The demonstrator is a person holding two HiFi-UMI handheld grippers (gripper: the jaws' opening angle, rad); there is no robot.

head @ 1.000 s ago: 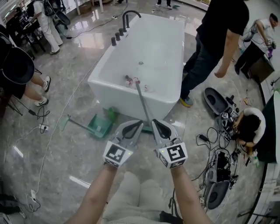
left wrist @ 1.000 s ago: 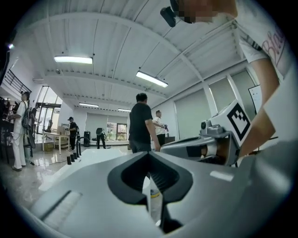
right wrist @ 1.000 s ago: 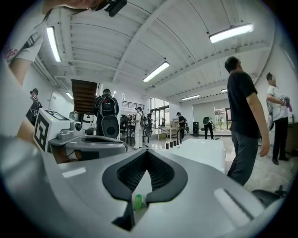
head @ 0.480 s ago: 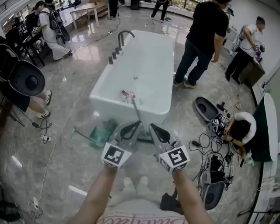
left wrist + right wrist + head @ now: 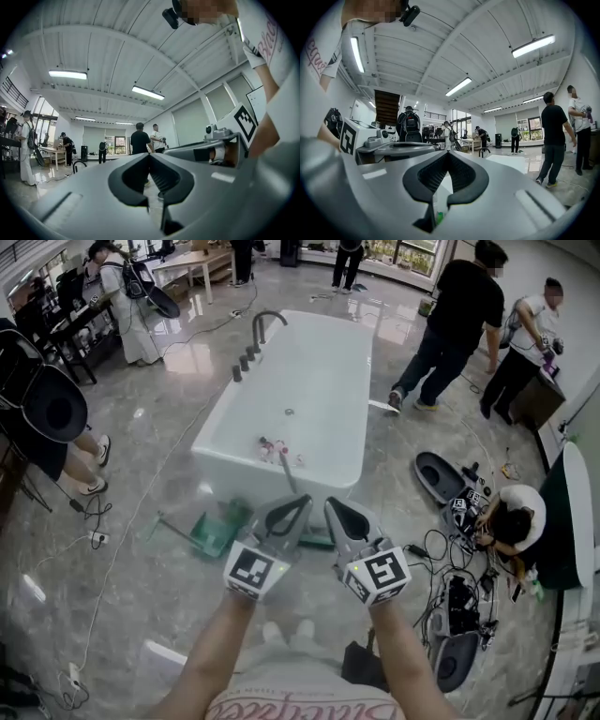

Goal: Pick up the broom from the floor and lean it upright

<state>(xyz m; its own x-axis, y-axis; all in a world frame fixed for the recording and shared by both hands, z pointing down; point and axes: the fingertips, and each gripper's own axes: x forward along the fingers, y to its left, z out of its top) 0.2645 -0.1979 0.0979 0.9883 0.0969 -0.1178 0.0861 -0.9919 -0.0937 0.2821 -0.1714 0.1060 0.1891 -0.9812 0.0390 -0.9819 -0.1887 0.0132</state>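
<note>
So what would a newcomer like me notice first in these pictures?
Probably the big white bathtub standing mid-room in the head view, with a broom leaning on its near end and a green dustpan on the floor to the left. Then the left tool and right tool, held side by side in the foreground, both shut and empty.
</note>
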